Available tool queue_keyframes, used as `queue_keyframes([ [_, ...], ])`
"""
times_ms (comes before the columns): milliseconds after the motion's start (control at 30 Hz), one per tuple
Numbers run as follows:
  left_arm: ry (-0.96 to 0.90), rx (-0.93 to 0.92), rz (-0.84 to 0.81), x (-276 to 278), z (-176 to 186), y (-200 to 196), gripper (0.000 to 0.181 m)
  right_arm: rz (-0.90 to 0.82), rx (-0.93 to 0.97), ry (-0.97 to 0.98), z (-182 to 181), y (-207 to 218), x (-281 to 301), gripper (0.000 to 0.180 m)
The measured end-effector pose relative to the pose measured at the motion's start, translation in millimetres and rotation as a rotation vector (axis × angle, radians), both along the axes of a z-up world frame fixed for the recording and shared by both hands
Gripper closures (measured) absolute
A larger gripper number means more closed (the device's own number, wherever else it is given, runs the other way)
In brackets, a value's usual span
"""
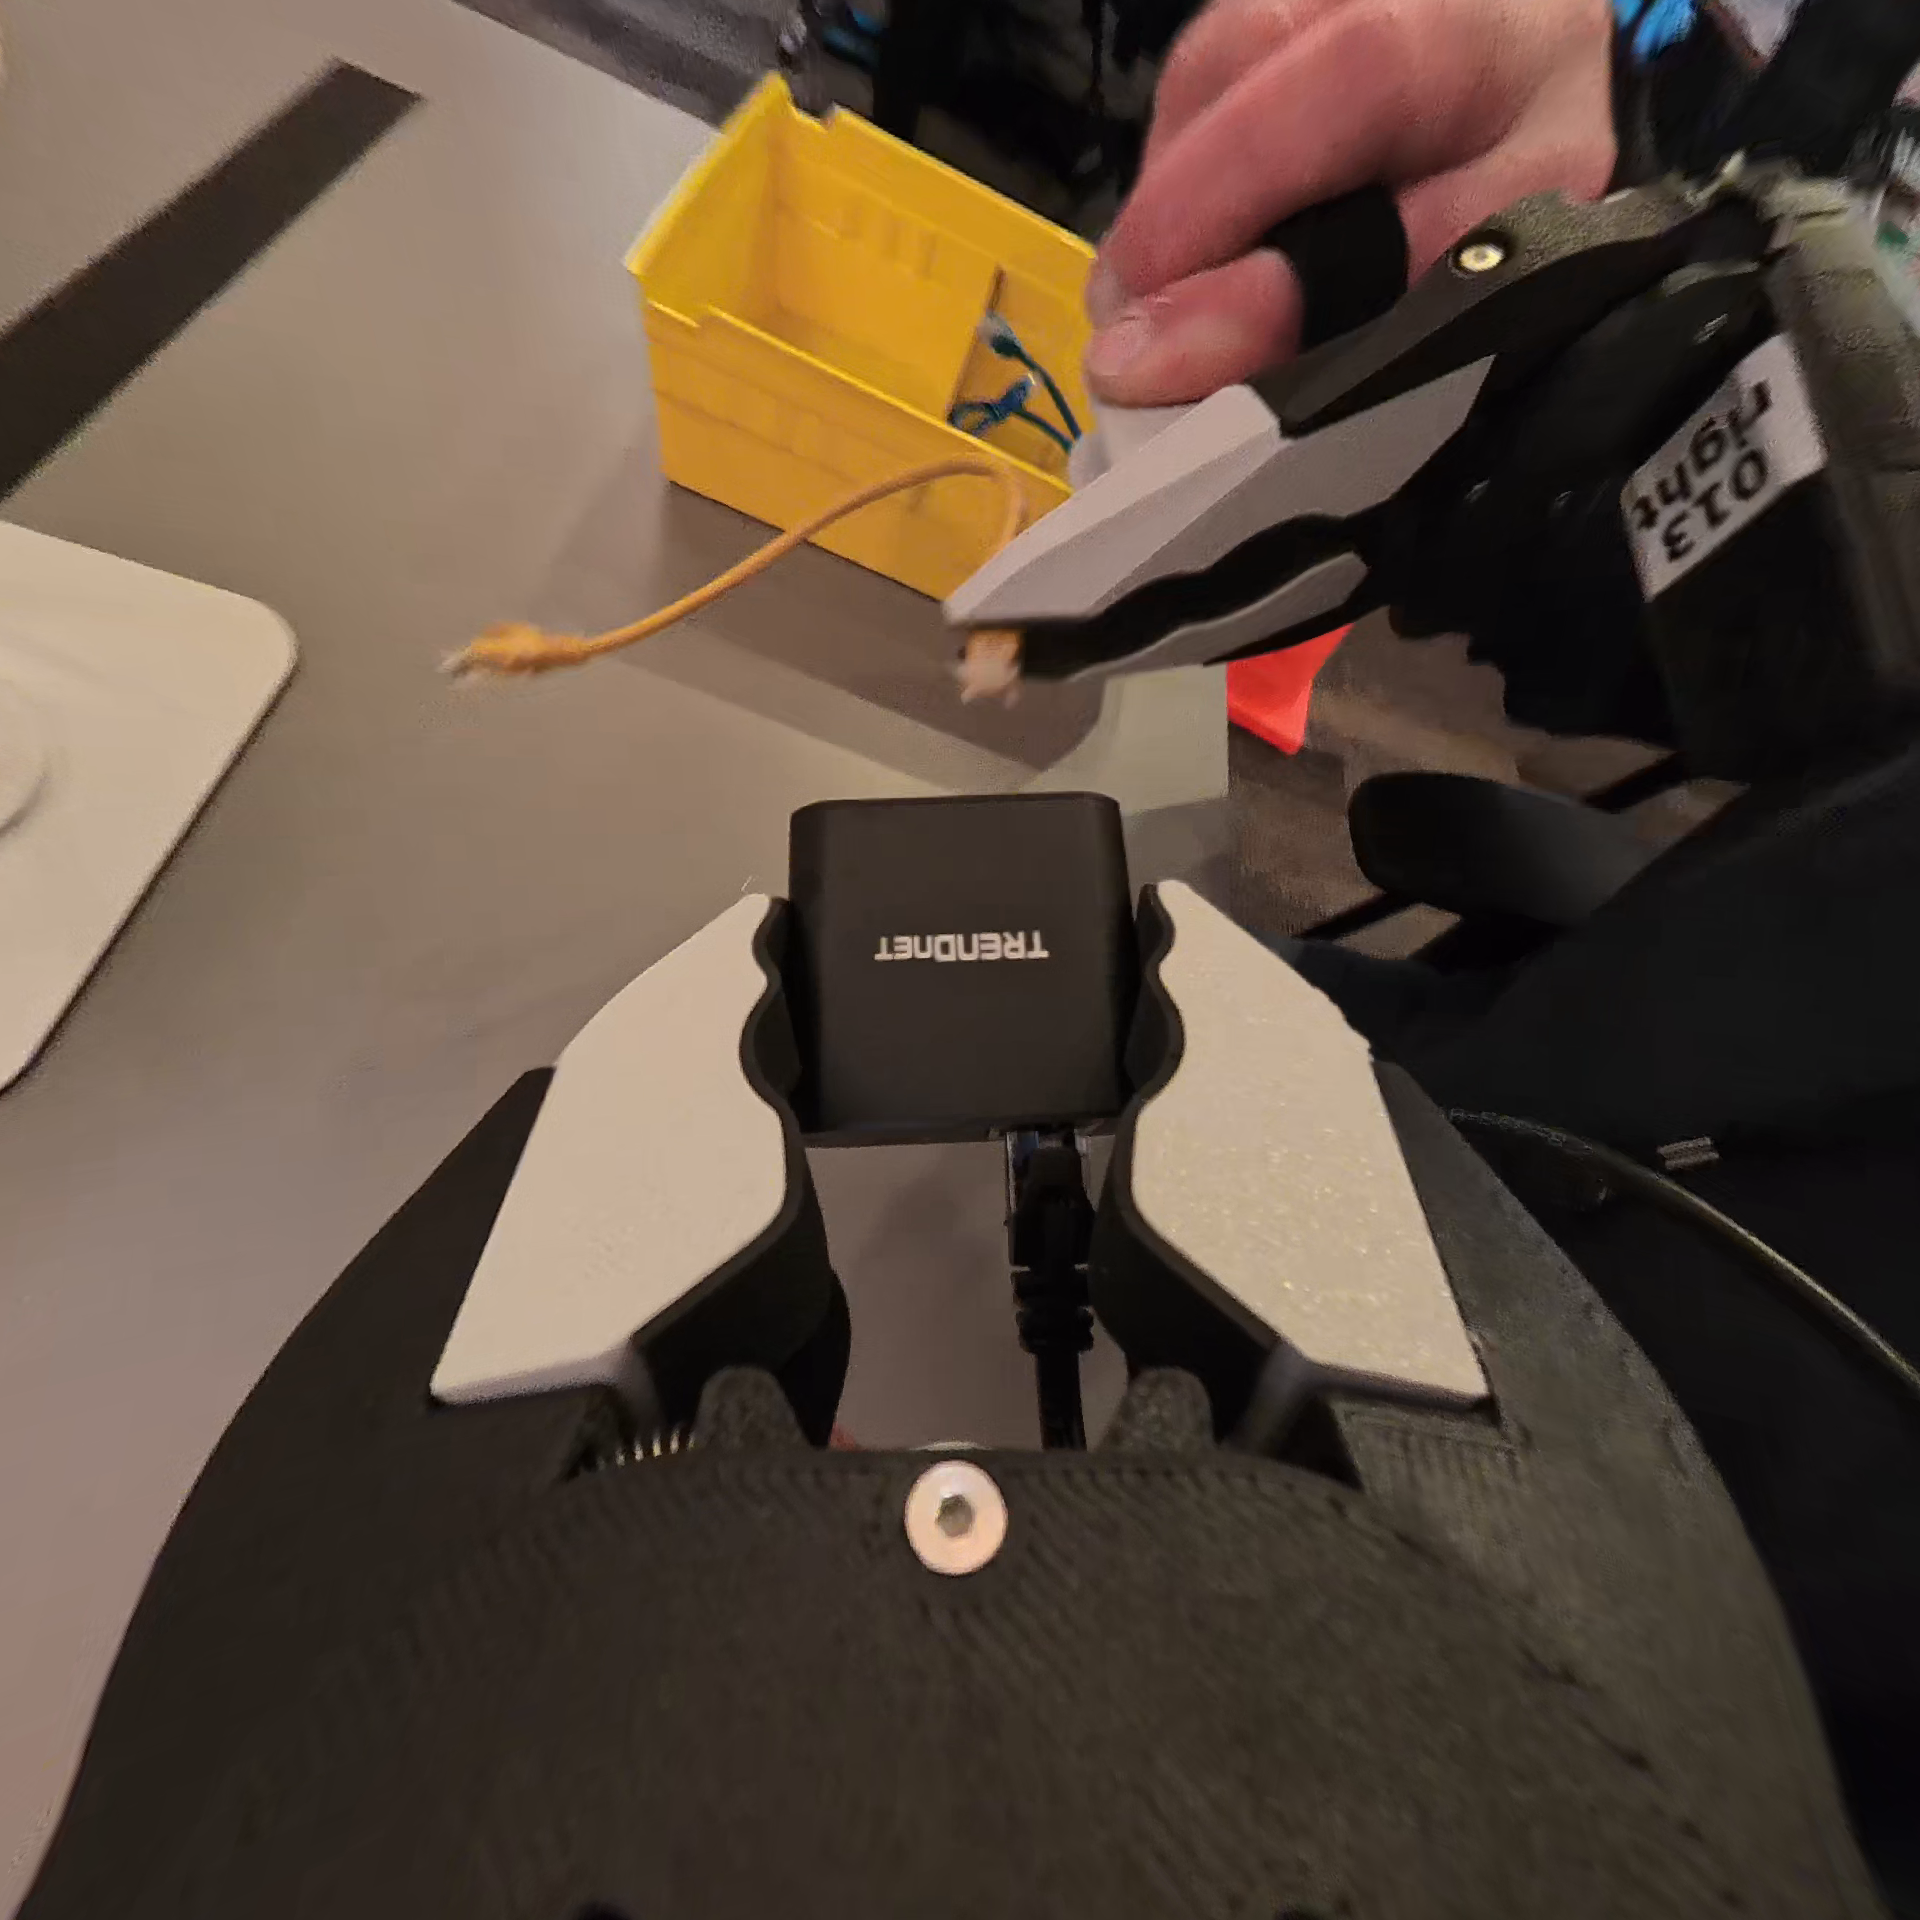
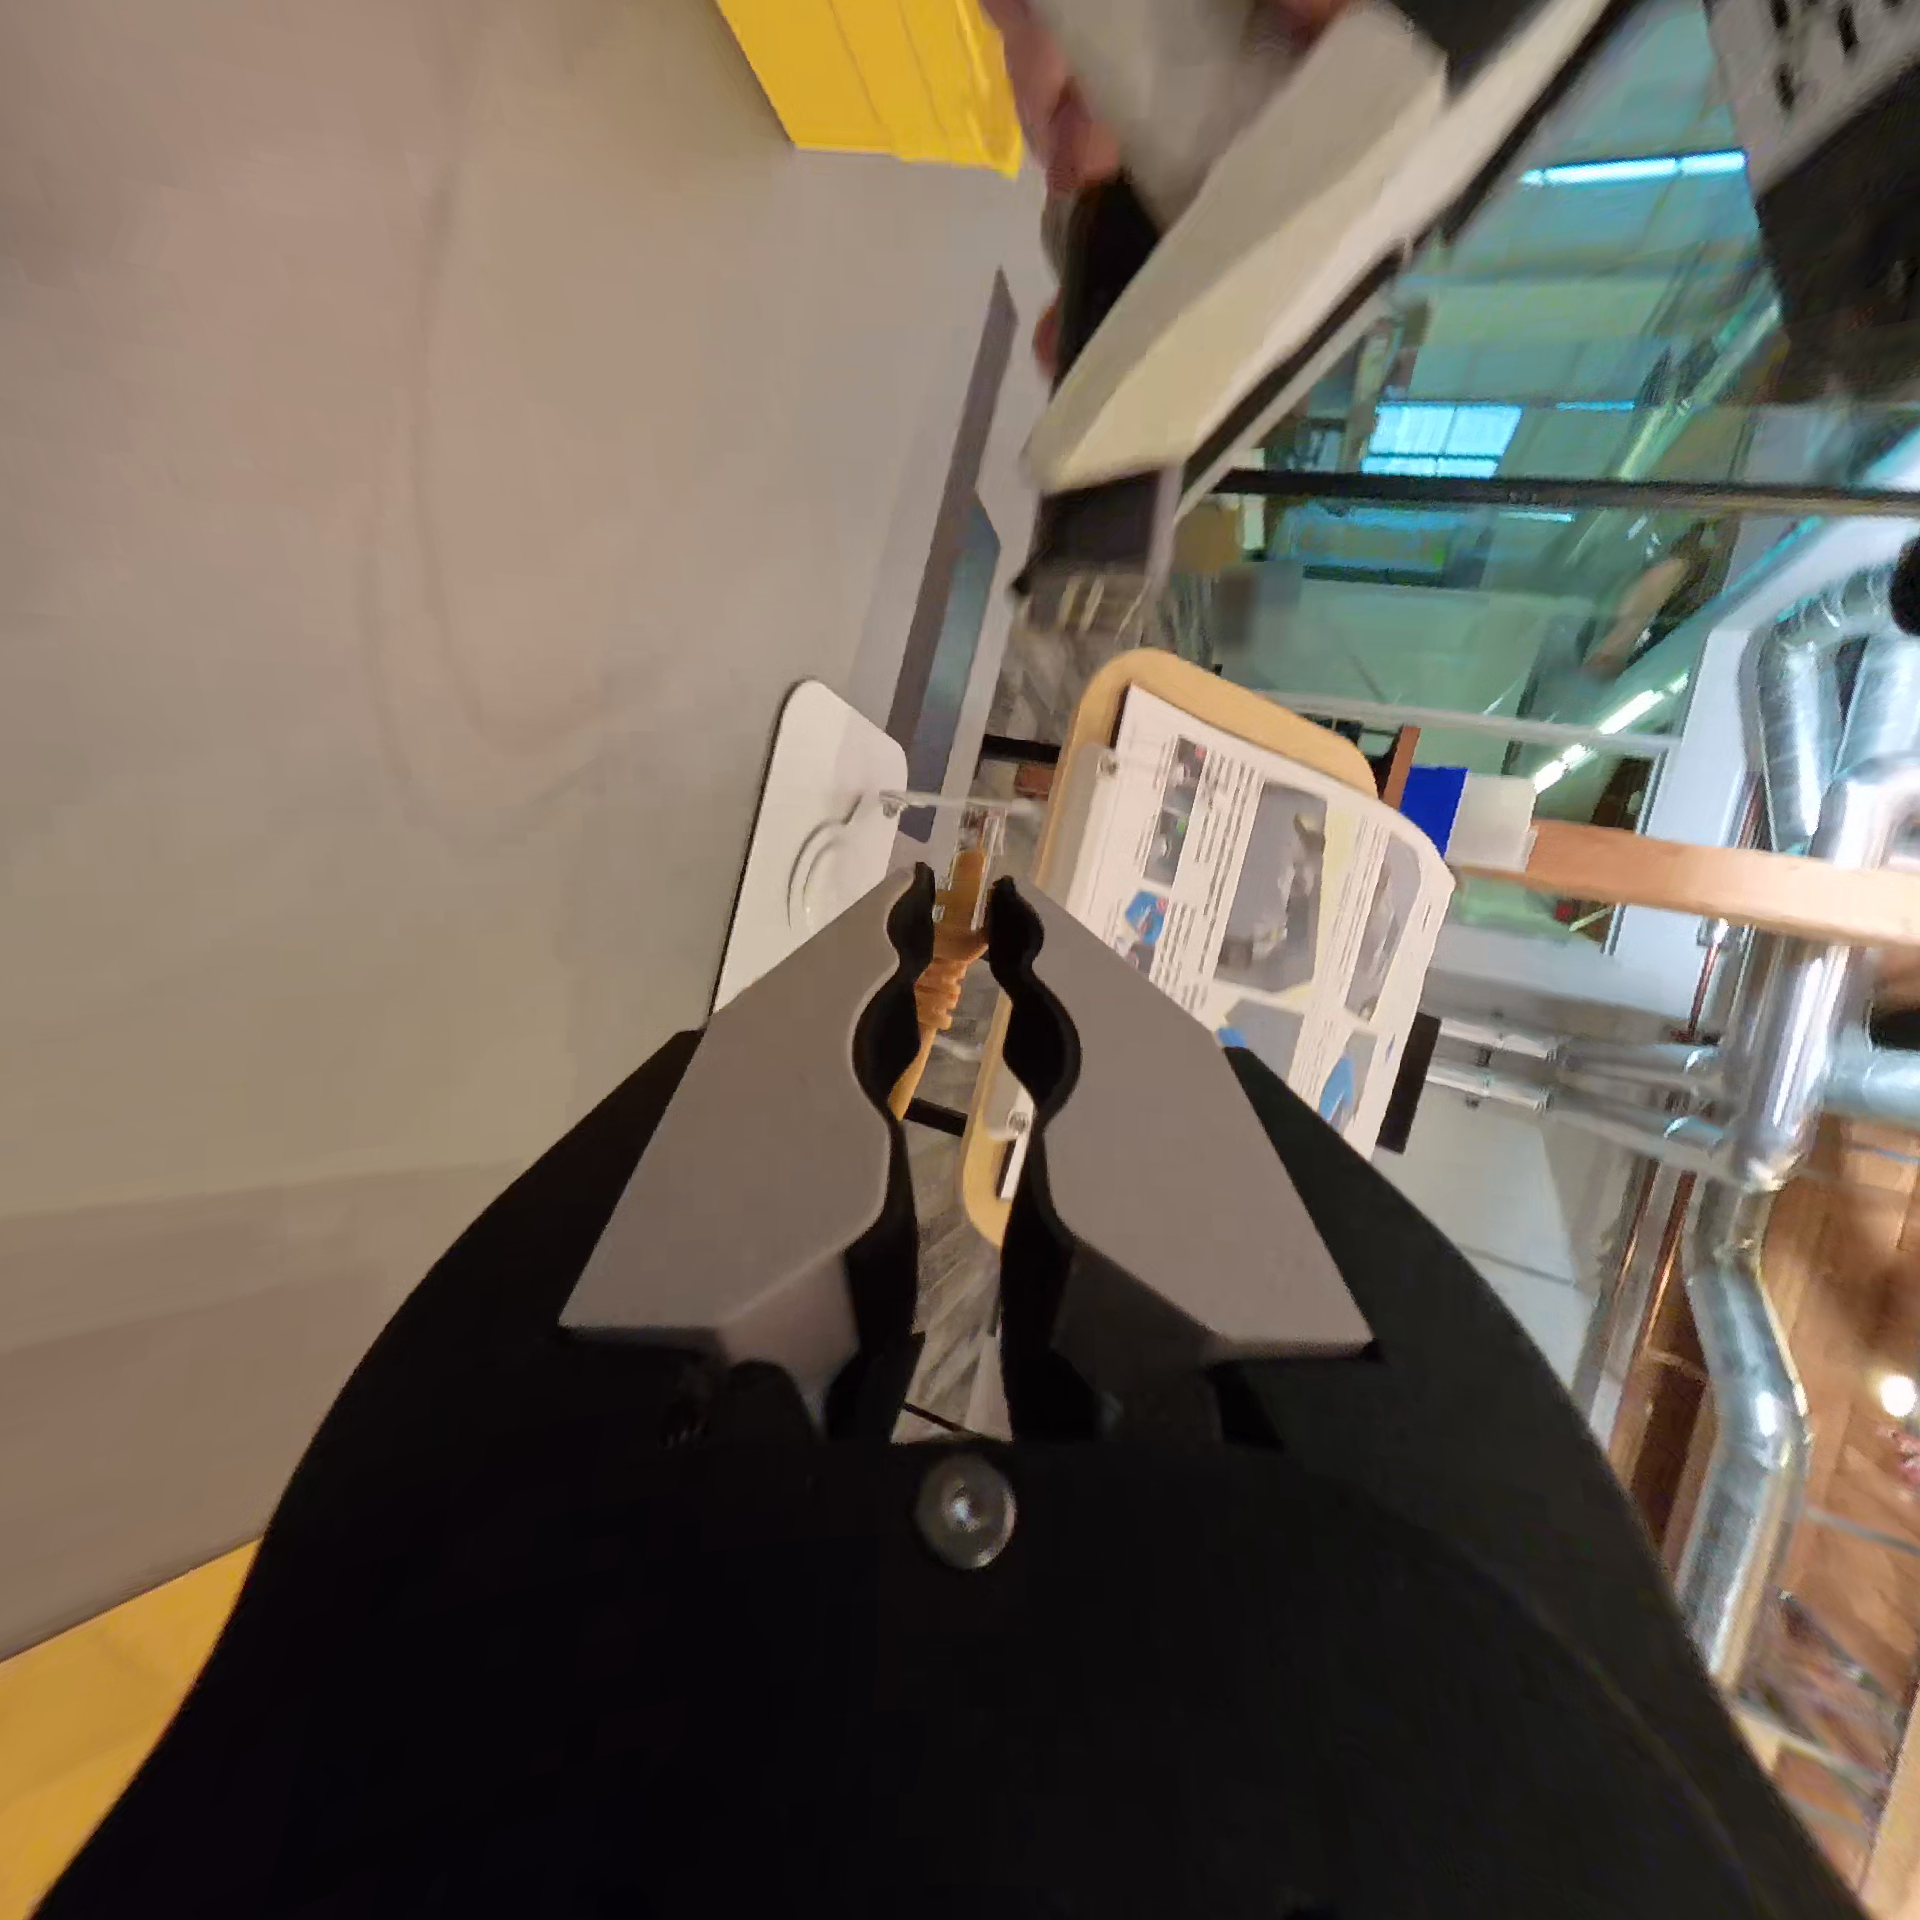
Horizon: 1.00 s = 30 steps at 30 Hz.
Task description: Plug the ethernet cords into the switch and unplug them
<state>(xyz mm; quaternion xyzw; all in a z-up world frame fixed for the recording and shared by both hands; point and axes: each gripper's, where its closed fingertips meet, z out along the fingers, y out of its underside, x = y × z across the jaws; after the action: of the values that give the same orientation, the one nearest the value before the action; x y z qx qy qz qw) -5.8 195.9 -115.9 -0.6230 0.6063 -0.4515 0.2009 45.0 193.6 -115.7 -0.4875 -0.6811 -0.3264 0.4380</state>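
Observation:
My left gripper point(image 1: 958, 920) is shut on the black switch point(image 1: 961, 966) and holds it over the grey table. A black cord point(image 1: 1051, 1247) is plugged into the switch's near side. My right gripper point(image 2: 958, 891) is shut on the plug of an orange ethernet cord point(image 2: 961, 904). In the left wrist view the right gripper point(image 1: 987, 639) hovers above and beyond the switch, with the plug point(image 1: 987, 665) sticking out of its tips. The orange cord point(image 1: 727, 587) loops back, and its other plug point(image 1: 514, 655) hangs free at the left. The switch's ports are hidden.
A yellow bin point(image 1: 831, 343) stands on the table point(image 1: 416, 883) behind the switch, with blue cords point(image 1: 1023, 390) inside. A white pad point(image 1: 114, 748) lies at the left. A hand point(image 1: 1299, 177) holds the right gripper. The table edge runs at the right.

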Motion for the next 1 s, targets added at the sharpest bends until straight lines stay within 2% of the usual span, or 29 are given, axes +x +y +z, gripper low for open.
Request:
queue_keyframes([
  [100, 0.042, 0.105, 0.017, -13.6, -6.4, 14.1, 0.119, -0.040, -0.013, 0.041, 2.0, -1.5, 17.7, 0.171],
  [167, 0.071, 0.137, 0.047, -16.5, -8.4, 13.0, 0.119, -0.060, 0.013, 0.095, 15.9, -1.1, 24.6, 0.171],
  [233, 0.102, 0.248, 0.091, -22.5, -8.4, 19.2, 0.119, -0.079, 0.051, 0.136, 32.3, -3.0, 33.7, 0.170],
  [333, 0.026, 0.249, 0.129, -25.6, 7.8, 16.0, 0.119, -0.115, 0.102, 0.205, 54.9, -4.9, 49.8, 0.170],
  [400, 0.049, 0.312, 0.164, -33.2, 7.9, 20.3, 0.119, -0.147, 0.127, 0.237, 65.8, -6.4, 63.9, 0.170],
  [667, 0.051, 0.340, 0.205, -52.2, 12.2, 21.7, 0.119, -0.265, 0.224, 0.352, 106.0, -39.1, 116.3, 0.170],
  [1000, 0.026, 0.338, 0.205, -50.0, 10.4, 14.3, 0.119, -0.435, 0.317, 0.414, 132.4, -85.8, 178.9, 0.170],
])
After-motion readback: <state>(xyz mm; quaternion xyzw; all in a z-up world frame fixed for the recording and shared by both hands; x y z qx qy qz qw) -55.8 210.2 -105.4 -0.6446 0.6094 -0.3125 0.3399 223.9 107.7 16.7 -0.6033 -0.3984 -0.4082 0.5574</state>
